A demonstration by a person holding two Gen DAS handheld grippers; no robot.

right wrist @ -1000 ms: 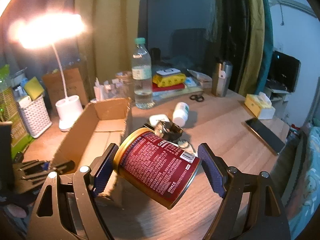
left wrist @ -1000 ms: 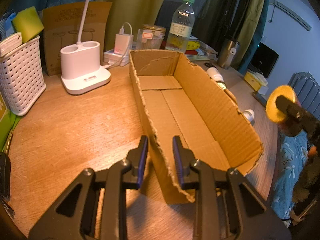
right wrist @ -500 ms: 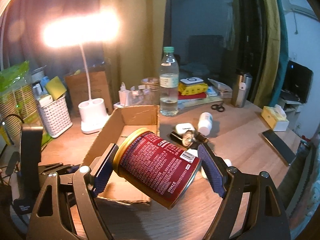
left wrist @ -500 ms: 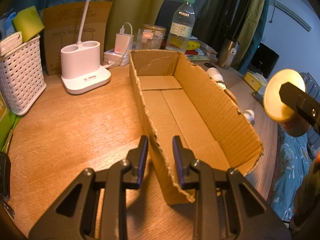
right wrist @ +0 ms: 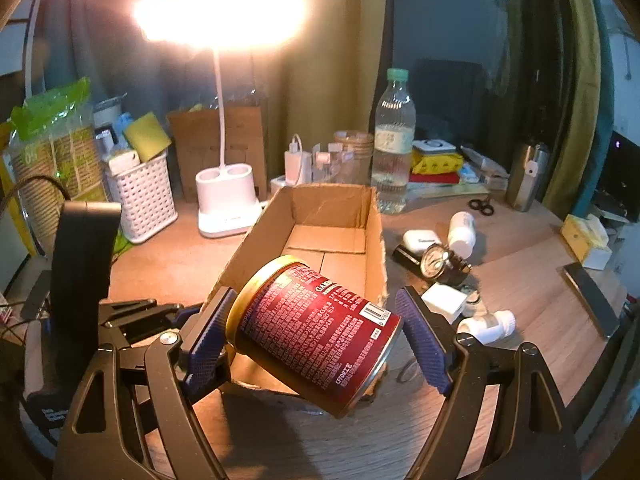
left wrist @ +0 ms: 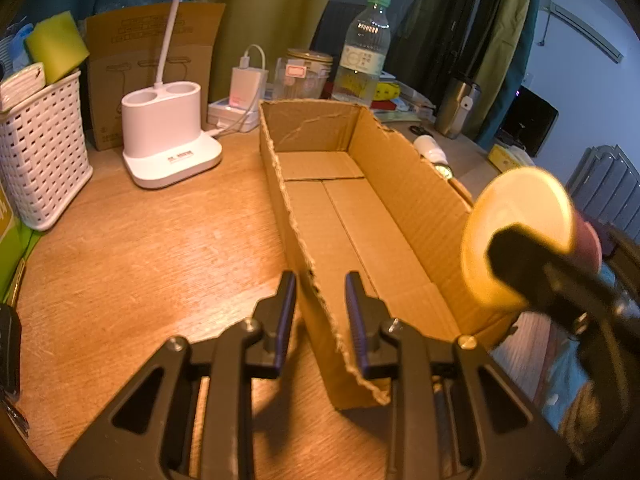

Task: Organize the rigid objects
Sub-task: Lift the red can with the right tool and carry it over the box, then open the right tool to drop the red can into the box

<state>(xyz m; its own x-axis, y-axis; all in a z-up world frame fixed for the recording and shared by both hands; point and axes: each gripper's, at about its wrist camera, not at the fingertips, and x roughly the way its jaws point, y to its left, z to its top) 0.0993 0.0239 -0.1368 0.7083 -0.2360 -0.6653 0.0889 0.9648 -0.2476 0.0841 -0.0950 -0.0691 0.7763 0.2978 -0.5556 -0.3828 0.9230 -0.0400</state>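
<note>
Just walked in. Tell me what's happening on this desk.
A person is tidying loose items into a cardboard box with a pair of tongs in each hand. The right tongs grip a red can, tilted on its side, over the near end of the box, which has nothing in it yet. The left tongs are clamped on the box's near wall. A watch, white bottles and other small things wait on the desk right of the box.

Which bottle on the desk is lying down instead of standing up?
The small white pill bottle is lying on its side near the watch. The tall clear water bottle with the green cap stands upright behind the cardboard box.
</note>
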